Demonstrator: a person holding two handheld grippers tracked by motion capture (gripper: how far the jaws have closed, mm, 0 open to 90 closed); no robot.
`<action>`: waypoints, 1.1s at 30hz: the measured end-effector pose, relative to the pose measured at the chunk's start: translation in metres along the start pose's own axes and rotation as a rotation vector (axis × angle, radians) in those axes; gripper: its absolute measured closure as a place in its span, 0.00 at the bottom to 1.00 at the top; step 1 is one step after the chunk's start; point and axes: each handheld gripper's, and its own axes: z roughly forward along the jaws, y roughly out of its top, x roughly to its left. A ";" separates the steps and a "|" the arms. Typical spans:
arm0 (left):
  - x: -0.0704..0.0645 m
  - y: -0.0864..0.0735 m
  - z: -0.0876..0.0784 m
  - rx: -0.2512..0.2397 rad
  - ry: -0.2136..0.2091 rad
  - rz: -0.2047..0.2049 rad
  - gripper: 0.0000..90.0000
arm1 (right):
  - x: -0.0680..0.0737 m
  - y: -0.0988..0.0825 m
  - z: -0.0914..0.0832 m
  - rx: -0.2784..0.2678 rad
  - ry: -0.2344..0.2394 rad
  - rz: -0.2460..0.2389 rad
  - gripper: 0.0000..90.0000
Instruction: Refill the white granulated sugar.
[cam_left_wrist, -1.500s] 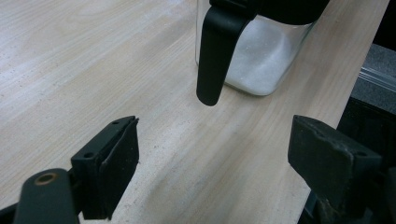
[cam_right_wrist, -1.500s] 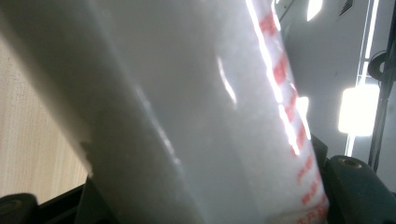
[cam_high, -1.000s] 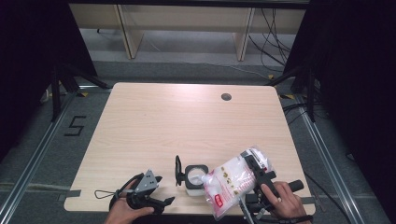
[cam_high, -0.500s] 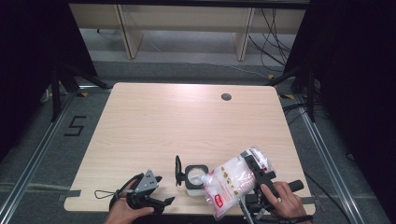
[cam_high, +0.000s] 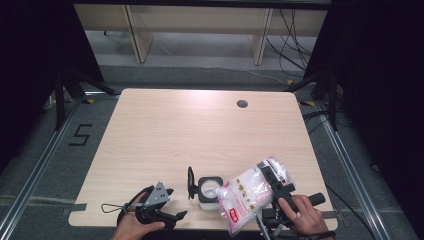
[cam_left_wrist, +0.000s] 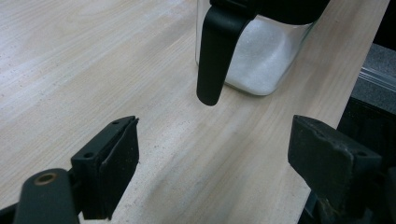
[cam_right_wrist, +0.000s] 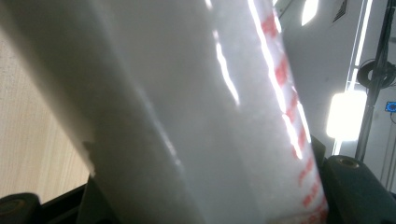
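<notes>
Gripping a clear plastic bag (cam_high: 248, 194) of white granules, the right gripper (cam_high: 274, 190) has its jaws clamped on the bag near the table's front edge; in the right gripper view the bag (cam_right_wrist: 196, 112) presses between both black jaws, glossy, with a red striped band down one side. The bag carries red and white label printing, too small to read. It lies tilted, its lower end toward the person and its open corner over a small square container (cam_high: 209, 188). That container is clear-walled with a black rim and a black lid (cam_high: 191, 182) standing upright beside it; in the left gripper view it holds white granules (cam_left_wrist: 261, 56) in its lower part, and a black handle (cam_left_wrist: 217, 51) hangs down its side. The left gripper (cam_high: 170, 216) rests on the pale wood-grain table (cam_high: 190, 130), jaws wide apart and empty, just beside the container. Farther off, a dark round grommet (cam_high: 242, 104) sits in the tabletop, and the floor marking "5" (cam_high: 80, 135) lies left of the table.
</notes>
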 end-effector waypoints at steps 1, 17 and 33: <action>0.000 0.000 0.000 -0.001 -0.001 -0.001 0.18 | -0.002 0.000 0.000 -0.009 -0.011 -0.025 0.48; 0.001 0.000 0.000 0.005 0.003 0.005 0.18 | -0.005 -0.001 -0.002 -0.010 -0.025 -0.010 0.48; 0.000 0.000 0.000 0.004 0.004 0.005 0.18 | -0.004 -0.004 -0.001 -0.009 -0.014 0.011 0.49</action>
